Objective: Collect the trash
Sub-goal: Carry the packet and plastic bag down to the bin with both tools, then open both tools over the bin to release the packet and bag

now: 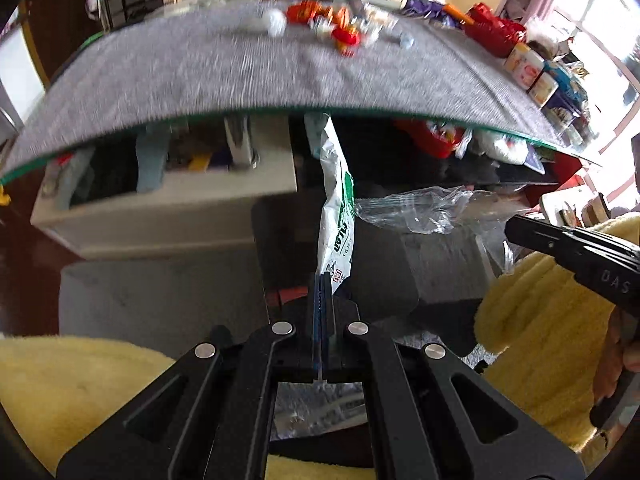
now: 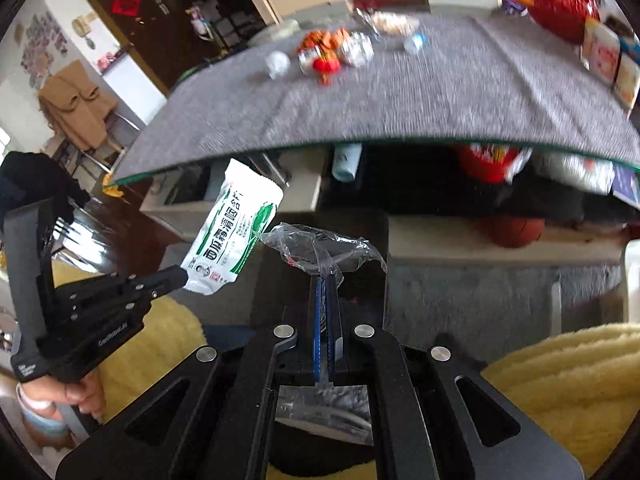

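My left gripper (image 1: 322, 280) is shut on a white and green packet (image 1: 338, 216), held upright below the table's front edge; it also shows in the right wrist view (image 2: 234, 236), with the left gripper (image 2: 182, 276) at its lower end. My right gripper (image 2: 325, 280) is shut on a crumpled clear plastic wrapper (image 2: 320, 246), which also shows in the left wrist view (image 1: 416, 210) with the right gripper (image 1: 510, 226). More trash (image 1: 340, 26) lies at the far side of the grey-covered table (image 1: 200, 68): red and orange wrappers, foil pieces, a white ball of paper (image 2: 278, 62).
Boxes (image 1: 536, 72) and a red bag (image 1: 492, 26) stand along the table's right side. Under the table are a beige shelf (image 1: 168, 200), red packets (image 2: 492, 164) and a basketball (image 2: 516, 230). A dark bin opening sits below both grippers. Yellow fleece sleeves flank them.
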A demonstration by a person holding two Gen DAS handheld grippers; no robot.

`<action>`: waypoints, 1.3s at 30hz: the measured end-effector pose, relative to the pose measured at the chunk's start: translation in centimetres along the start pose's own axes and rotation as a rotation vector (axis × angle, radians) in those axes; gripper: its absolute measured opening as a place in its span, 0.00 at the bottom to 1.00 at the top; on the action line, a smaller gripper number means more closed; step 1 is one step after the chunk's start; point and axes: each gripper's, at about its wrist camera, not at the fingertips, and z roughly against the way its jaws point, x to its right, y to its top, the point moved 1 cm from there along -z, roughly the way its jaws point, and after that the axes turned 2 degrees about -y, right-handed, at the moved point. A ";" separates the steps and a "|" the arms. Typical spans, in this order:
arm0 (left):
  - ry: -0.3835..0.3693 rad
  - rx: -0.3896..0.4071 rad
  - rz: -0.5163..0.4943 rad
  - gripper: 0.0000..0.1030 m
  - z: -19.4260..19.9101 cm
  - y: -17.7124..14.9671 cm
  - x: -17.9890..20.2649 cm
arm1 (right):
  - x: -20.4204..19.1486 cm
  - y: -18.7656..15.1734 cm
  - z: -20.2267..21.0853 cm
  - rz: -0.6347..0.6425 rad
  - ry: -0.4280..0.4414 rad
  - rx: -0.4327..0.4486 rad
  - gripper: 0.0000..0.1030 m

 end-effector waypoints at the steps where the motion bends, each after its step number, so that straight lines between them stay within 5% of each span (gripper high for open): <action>1: -0.001 -0.007 0.005 0.00 -0.3 -0.2 -0.2 | 0.0 -0.1 -0.6 -0.005 0.000 -0.011 0.04; 22: -0.047 -0.091 0.056 0.00 -7.1 0.3 -1.0 | 1.4 0.7 -9.2 -0.167 0.035 -0.086 0.07; 27: -0.037 -0.096 0.058 0.14 -7.3 0.2 -1.1 | 1.9 1.0 -9.3 -0.185 0.013 -0.088 0.08; 30: -0.031 -0.089 0.066 0.22 -7.1 0.2 -1.3 | 2.4 1.1 -9.1 -0.201 -0.009 -0.078 0.24; 32: -0.026 -0.085 0.071 0.30 -7.1 0.3 -1.4 | 2.8 1.3 -8.6 -0.210 -0.032 -0.049 0.53; 34: -0.017 -0.078 0.068 0.39 -6.8 0.4 -1.4 | 3.0 1.6 -7.8 -0.205 -0.063 -0.019 0.57; 36: -0.004 -0.067 0.059 0.62 -6.5 0.6 -1.3 | 3.2 1.9 -7.0 -0.205 -0.099 0.012 0.72; 37: 0.001 -0.062 0.056 0.67 -6.4 0.6 -1.3 | 3.3 2.1 -6.4 -0.207 -0.120 0.036 0.83; 39: 0.014 -0.049 0.049 0.79 -5.9 0.9 -1.3 | 3.7 2.6 -5.4 -0.210 -0.150 0.073 0.91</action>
